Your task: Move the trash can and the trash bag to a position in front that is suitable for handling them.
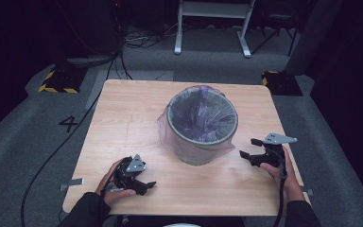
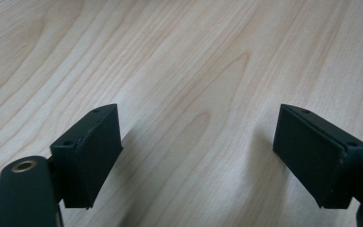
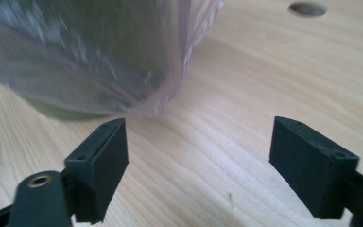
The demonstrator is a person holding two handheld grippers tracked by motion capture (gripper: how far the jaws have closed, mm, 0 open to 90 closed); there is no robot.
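Two grippers: both lie low over the wooden table [image 1: 123,118], one on each side of the bin, each held in a person's hand.
Bin: a round grey waste bin [image 1: 202,124] stands upright near the table's middle, its mouth open to the high view.
Liner: a thin, see-through purple bin bag [image 1: 170,130] lines the bin, folded over its rim and hanging loosely down the outer wall; inside, the film is creased and crumpled.
Left gripper: the left gripper [image 1: 144,185] sits left of the bin and nearer the person, well apart from it, angled low toward the tabletop.
Left jaws: spread wide, with bare wood grain between them in the left gripper view [image 2: 196,156]; nothing is pinched.
Right gripper: the right gripper [image 1: 248,147] is just beside the bin's right side, pointing at it.
Right jaws: spread wide with nothing between them; the right gripper view [image 3: 196,163] has the bag's hanging skirt [image 3: 123,52] close ahead, blurred, not touching either pad.
Table hole: a small round hole [image 3: 307,8] lies in the wood beyond the bin.
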